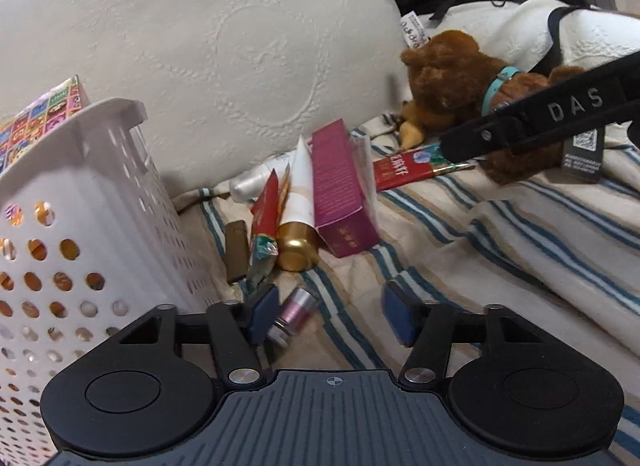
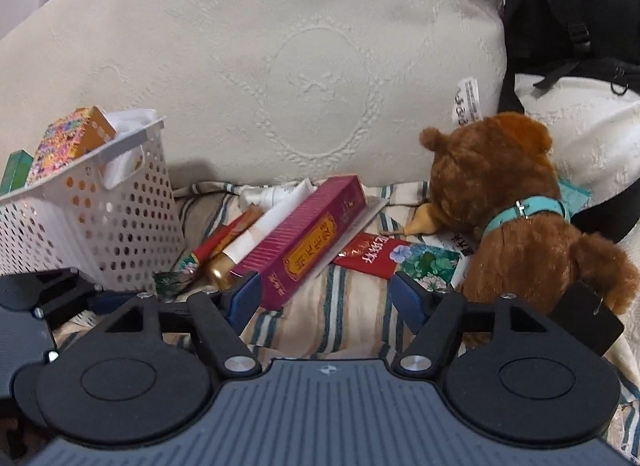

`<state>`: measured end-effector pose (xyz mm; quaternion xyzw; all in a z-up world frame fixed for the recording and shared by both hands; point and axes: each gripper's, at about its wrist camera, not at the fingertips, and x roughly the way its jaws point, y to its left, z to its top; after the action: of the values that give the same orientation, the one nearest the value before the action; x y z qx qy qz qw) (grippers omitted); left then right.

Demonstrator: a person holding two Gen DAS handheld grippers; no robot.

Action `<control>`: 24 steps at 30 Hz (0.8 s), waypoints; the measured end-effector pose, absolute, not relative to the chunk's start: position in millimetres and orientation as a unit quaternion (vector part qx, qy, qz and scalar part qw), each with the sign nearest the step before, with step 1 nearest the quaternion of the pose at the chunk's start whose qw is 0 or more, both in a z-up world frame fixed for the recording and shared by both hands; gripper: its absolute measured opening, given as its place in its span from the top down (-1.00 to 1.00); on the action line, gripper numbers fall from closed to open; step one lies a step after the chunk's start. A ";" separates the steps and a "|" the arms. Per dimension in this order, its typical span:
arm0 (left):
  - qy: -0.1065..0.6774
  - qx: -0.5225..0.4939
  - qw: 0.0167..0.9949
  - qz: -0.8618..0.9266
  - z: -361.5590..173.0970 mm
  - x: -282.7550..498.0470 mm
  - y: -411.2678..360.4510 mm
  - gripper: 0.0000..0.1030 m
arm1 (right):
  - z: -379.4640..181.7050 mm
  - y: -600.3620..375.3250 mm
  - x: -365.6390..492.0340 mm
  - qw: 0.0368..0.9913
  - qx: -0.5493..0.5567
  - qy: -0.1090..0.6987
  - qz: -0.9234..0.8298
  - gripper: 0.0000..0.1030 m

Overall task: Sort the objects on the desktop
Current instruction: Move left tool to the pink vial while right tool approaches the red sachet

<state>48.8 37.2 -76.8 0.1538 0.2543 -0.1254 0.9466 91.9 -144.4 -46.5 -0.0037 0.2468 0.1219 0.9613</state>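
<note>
A pile of small items lies on a striped cloth: a magenta box point(image 1: 340, 189) point(image 2: 308, 242), a white tube with a gold cap point(image 1: 300, 205) point(image 2: 256, 242), a red tube point(image 1: 266, 209), a brown bar point(image 1: 236, 250) and a small pink bottle point(image 1: 294, 316). A white perforated basket point(image 1: 92, 201) point(image 2: 92, 221) stands at the left with a colourful box point(image 2: 72, 137) in it. My left gripper point(image 1: 330, 316) is open and empty, just before the pink bottle. My right gripper point(image 2: 324, 300) is open and empty, its left finger by the magenta box's near end.
A brown plush dog point(image 1: 468, 81) point(image 2: 516, 201) with a teal collar lies at the right, a red packet point(image 1: 412, 165) point(image 2: 376, 254) beside it. A large cream pillow point(image 2: 280, 65) backs the scene. A black backpack point(image 2: 580, 5) stands at the far right.
</note>
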 end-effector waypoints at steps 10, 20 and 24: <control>0.313 0.173 0.927 -0.115 -92.2 70.3 30.8 0.03 | -61.3 -152.6 104.5 0.957 -0.005 0.258 0.130 -0.47; 0.296 0.245 0.920 -0.082 -95.3 80.0 10.3 -0.09 | -65.2 -155.2 109.3 0.956 0.003 0.256 0.145 -0.50; 0.305 0.232 0.920 -0.083 -98.6 80.7 14.8 0.18 | -64.8 -158.9 111.7 0.957 0.007 0.251 0.147 -0.56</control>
<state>80.7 14.8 -98.6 0.2323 0.3047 -0.0827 0.9199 111.8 -158.9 -64.8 0.0069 0.2507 0.1468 0.9568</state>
